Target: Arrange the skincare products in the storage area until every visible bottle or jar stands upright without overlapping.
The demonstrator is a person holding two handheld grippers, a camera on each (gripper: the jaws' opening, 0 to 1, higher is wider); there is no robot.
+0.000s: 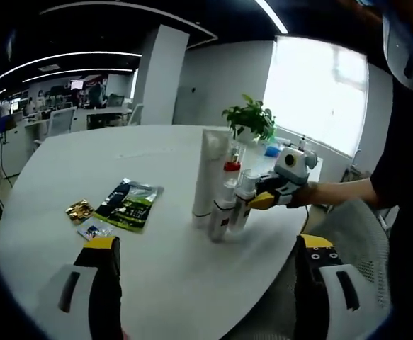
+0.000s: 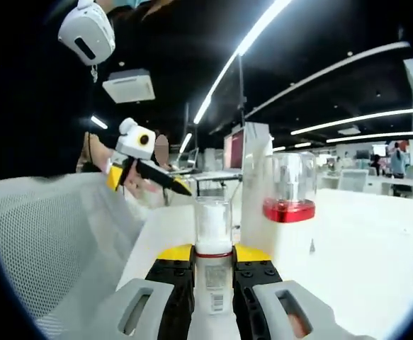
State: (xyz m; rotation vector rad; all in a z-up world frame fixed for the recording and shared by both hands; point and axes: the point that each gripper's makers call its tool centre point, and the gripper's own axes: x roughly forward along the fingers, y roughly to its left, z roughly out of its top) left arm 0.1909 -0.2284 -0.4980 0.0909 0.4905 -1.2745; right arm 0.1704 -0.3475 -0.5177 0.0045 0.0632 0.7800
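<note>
The right gripper (image 2: 213, 258) clamps a clear-capped bottle (image 2: 212, 227); the left gripper (image 1: 210, 265) hangs released. Tilting could topple the seemingly touching red-collared bottle (image 2: 289, 191) on the counter (image 1: 86, 163).

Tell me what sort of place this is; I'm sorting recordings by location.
Most likely an open-plan office: desks with monitors and office chairs at the back, long ceiling strip lights, and a large white table holding skincare bottles.

On round white table (image 1: 156, 276): tall white tube (image 1: 210, 177) stands behind red-capped clear bottle (image 1: 226, 193), w/ clear-capped white bottle (image 1: 243, 202) just right. Green foil pouch (image 1: 128, 204) lies well left; small gold packet (image 1: 80, 210) beside it.
</note>
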